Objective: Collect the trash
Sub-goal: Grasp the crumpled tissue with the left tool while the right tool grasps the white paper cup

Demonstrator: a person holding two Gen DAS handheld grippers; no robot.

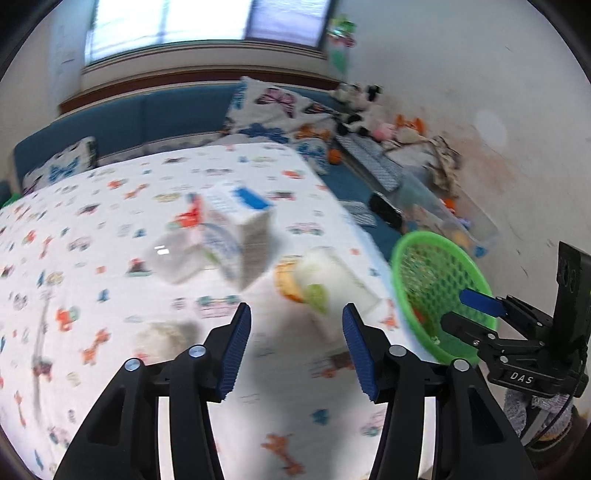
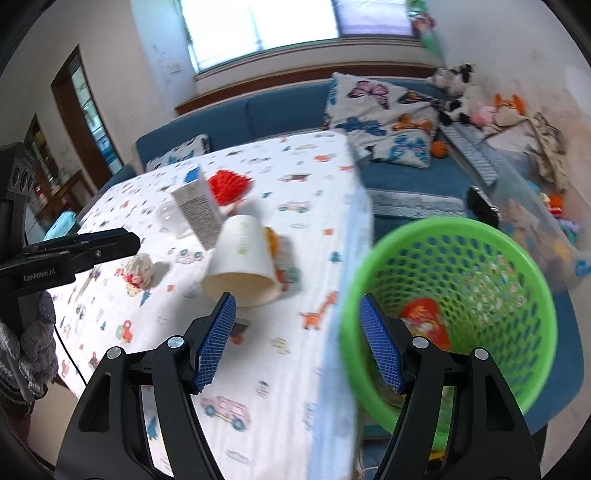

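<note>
One red wrapper (image 2: 424, 325) lies in the green basket (image 2: 532, 295) beside the table (image 2: 280, 369), while cup (image 2: 240, 266), carton (image 2: 197, 210) and crumpled wad (image 2: 138, 271) remain on top; left gripper (image 1: 297, 350) and right gripper (image 2: 299, 341) both gape, empty

You're in a home living room: long blue upholstered sofa (image 2: 258, 114), butterfly-print cushions (image 2: 384, 114), plush toys (image 2: 458, 92) under the window (image 2: 266, 26).

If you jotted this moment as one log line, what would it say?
left gripper: open, empty | right gripper: open, empty | white paper cup: tipped over on table | green mesh plastic basket: red wrapper inside
</note>
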